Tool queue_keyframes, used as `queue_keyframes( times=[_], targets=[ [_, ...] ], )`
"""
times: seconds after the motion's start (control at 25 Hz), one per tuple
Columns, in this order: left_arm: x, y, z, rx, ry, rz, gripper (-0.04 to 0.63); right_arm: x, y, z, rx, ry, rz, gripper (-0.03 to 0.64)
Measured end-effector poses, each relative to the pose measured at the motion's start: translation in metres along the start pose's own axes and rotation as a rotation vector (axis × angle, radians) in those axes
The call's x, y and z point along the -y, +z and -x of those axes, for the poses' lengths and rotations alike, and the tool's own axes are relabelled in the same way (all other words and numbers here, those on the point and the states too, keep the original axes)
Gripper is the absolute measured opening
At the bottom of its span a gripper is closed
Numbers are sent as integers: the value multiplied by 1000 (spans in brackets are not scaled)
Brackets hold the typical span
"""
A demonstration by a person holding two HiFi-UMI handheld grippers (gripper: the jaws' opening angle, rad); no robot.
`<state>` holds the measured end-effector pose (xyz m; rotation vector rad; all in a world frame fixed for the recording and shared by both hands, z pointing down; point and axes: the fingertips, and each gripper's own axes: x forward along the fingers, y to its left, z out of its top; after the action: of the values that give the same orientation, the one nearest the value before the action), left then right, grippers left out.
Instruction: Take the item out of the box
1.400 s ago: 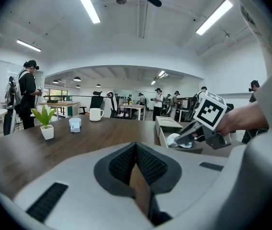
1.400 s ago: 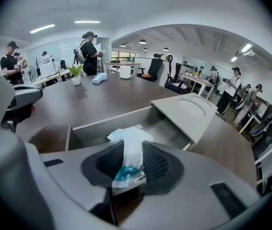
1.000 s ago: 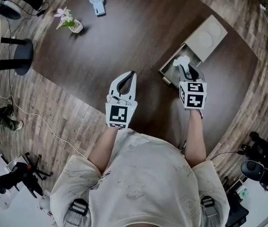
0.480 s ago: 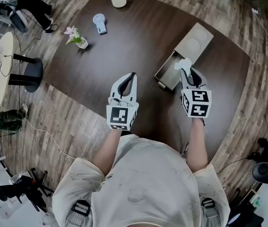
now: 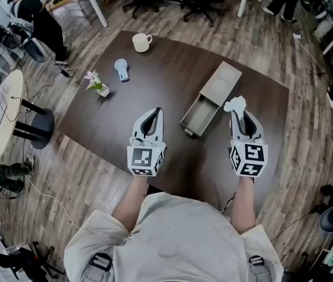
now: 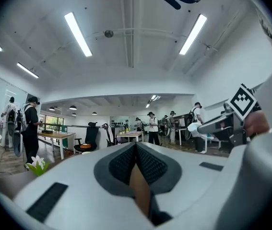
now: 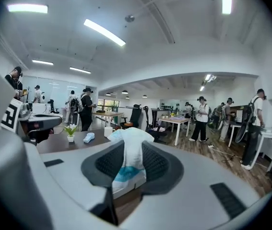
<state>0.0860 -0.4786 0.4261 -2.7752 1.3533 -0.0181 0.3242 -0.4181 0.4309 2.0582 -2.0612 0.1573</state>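
A long tan box (image 5: 218, 87) lies on the dark table (image 5: 172, 63), and its grey drawer (image 5: 198, 115) is pulled out toward me. My right gripper (image 5: 240, 114) is to the right of the drawer, off the box, shut on a small white packet (image 5: 235, 104). In the right gripper view the white packet (image 7: 128, 152) has a blue band and stands up between the pads of that gripper (image 7: 130, 153). My left gripper (image 5: 154, 113) hangs left of the drawer, shut with nothing in it. The left gripper view shows that gripper (image 6: 136, 151) with its pads pressed together.
A cream cup (image 5: 141, 42), a small blue hand fan (image 5: 121, 70) and a potted flower (image 5: 97, 86) stand on the table's far left. A round side table (image 5: 2, 119) is on the left. Office chairs, desks and several people fill the room beyond.
My right gripper has lifted the white packet out of the drawer and drawn it to the right of the box. The head view has tilted up. The left gripper has barely moved.
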Motion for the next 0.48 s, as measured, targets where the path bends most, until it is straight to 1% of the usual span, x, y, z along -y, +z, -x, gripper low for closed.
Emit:
queue_keyframes(
  times=[0.16, 0.32, 0.4, 0.48],
  targets=[
    [4, 19, -5, 17, -20, -6, 2, 18, 23, 26, 91, -60, 1, 110],
    [8, 39, -12, 66, -40, -18, 2, 39, 45, 53, 261, -152, -14, 112],
    [11, 42, -11, 82, -44, -31, 2, 48, 47, 65, 308, -188, -27, 111],
    [13, 45, -11, 95, -46, -40, 2, 53, 49, 71, 331, -210, -33, 112]
  ],
)
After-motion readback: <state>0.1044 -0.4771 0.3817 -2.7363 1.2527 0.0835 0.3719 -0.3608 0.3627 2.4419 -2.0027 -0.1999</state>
